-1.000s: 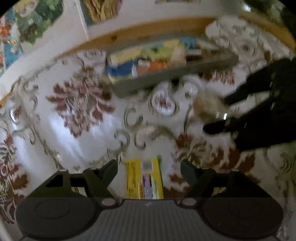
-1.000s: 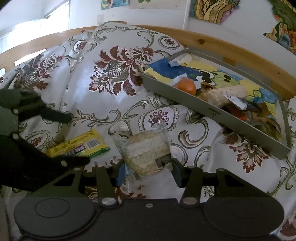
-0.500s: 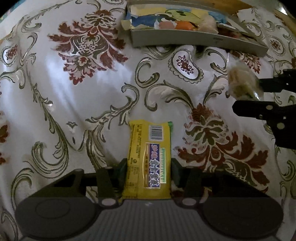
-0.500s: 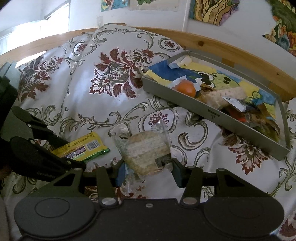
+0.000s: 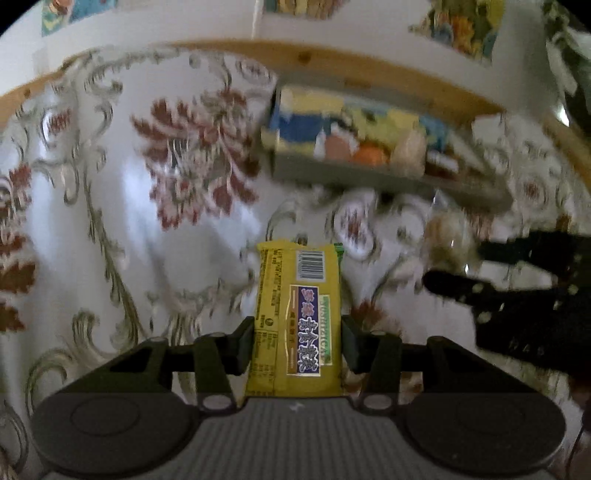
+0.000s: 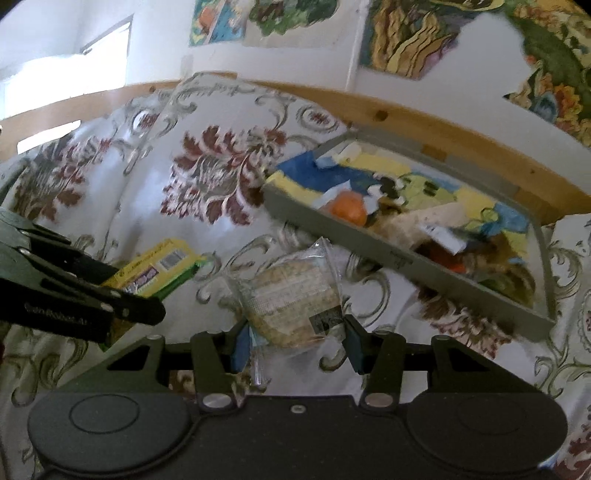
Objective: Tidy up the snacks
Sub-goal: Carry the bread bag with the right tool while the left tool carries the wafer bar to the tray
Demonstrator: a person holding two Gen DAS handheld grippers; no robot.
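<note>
Left wrist: left gripper [image 5: 297, 345] clamps yellow packet [image 5: 295, 317]; right gripper [image 6: 293, 341] clamps cracker pack [image 6: 291, 299].

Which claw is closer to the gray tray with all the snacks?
Right. The right claw, holding the clear-wrapped cookie, sits just before the gray tray. The left claw, holding the yellow snack bar, is farther back.

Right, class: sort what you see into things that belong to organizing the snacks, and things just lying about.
Belongs to the job:
yellow snack bar
clear-wrapped cracker pack
grey tray
left gripper
right gripper

Just there:
floral cloth
wall pictures
</note>
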